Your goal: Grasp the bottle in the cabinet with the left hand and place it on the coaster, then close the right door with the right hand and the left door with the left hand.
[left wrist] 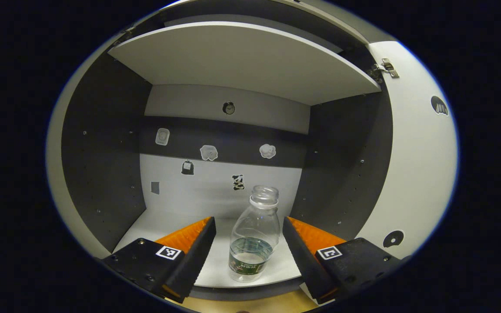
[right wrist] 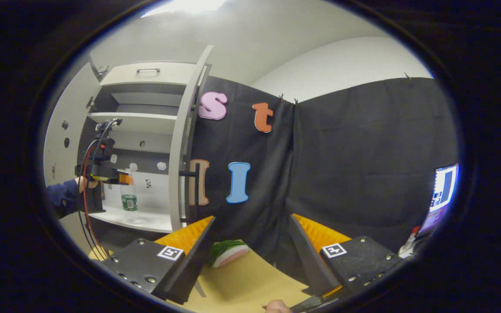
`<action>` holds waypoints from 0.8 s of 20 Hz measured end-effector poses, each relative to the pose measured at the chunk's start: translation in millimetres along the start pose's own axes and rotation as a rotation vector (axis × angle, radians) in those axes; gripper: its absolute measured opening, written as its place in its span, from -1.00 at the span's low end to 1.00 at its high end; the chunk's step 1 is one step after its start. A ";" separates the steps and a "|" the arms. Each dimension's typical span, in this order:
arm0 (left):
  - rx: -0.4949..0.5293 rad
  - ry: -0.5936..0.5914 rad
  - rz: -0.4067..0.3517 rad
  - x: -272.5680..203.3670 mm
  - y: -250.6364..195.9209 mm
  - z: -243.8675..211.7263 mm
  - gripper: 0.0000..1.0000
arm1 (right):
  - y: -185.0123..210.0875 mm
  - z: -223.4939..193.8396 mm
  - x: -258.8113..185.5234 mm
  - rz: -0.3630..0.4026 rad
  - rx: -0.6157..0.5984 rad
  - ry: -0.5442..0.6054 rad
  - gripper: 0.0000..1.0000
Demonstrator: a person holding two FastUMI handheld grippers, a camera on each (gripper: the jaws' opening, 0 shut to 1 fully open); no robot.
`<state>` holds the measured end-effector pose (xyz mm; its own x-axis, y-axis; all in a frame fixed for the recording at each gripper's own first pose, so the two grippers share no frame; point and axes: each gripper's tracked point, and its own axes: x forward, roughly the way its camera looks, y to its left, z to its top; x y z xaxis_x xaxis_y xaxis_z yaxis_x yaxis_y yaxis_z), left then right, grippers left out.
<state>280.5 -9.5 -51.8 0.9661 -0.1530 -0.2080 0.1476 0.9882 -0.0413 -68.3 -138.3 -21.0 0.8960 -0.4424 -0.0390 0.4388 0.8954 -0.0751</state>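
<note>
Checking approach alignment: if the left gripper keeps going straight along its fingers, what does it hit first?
The bottle. It stands uncapped on the cabinet shelf, centred between the open fingers of the left gripper, touching neither. Past it is the cabinet's back wall; depth there is unclear.

A staged recording booth, not a lived-in home. Black cloth wall pinned up at the seams, with plain white room walls and a ceiling light above it. One lone cabinet with pale doors flung open, shelves nearly bare, small stickers dotted over the back panel. Light wooden counter below. Lit monitor at the far edge. Square printed markers fixed on the handheld rig.
</note>
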 end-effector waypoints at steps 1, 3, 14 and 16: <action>0.015 0.004 -0.005 5.0 -0.6 -1.1 0.95 | -1.6 -2.6 -1.7 -0.005 -0.001 0.006 0.99; 0.036 -0.003 0.020 10.2 6.5 1.1 0.62 | -5.0 -6.1 -4.1 -0.008 -0.001 0.012 0.99; -0.007 -0.009 -0.044 -34.8 3.7 2.2 0.39 | -0.5 -8.9 -7.0 0.054 0.002 0.030 0.94; -0.003 -0.011 -0.065 -54.9 -2.7 0.6 0.39 | 5.1 -7.9 -9.9 0.086 0.007 0.031 0.99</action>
<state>227.2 -3.7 -39.7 0.9568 -0.2164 -0.1943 0.2092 0.9762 -0.0570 -75.5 -129.8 -28.9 0.9279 -0.3651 -0.0757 0.3609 0.9304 -0.0634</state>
